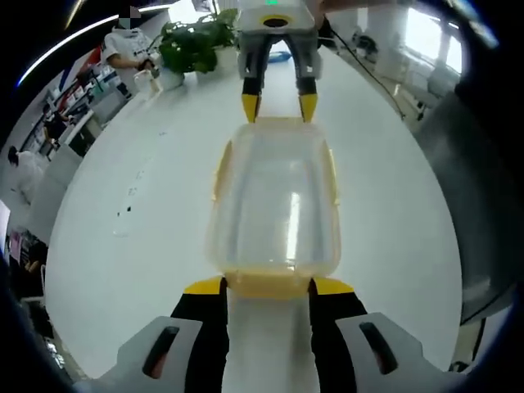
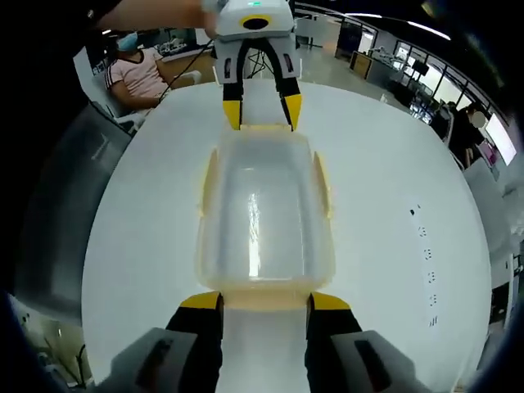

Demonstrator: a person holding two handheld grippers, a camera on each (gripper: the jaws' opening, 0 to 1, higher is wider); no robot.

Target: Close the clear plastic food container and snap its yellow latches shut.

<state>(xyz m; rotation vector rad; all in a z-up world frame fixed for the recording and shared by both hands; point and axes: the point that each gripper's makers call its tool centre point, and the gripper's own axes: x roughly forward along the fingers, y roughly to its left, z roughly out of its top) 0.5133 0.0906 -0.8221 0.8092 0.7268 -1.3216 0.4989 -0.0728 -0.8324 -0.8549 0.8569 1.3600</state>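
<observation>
On the white table (image 1: pixel 123 246) we see the box (image 1: pixel 277 205) lying lengthwise betw. the two grippers, lid on, clear w/ yellow latches along its sides. In the left gripper view the left gripper (image 1: pixel 268 286) sits at the near short end: jaws spread abt as wide as that end's yellow latch (image 1: pixel 268 284), tips just beside it on either side; can't tell if they touch. Past the box, the right gripper (image 1: pixel 278 106) faces us at the far short end, jaws parted, yellow tips at the box's rim. Beyond it, a potted plant (image 1: pixel 192 45) and a seated person (image 1: pixel 127 49). In the right gripper view it's mirrored: right gripper (image 2: pixel 264 301) near, jaws parted around the near latch (image 2: pixel 262 299), box (image 2: pixel 264 213) mid, left gripper (image 2: pixel 262 115) at the far end, a person (image 2: pixel 135 70) seated behind.
</observation>
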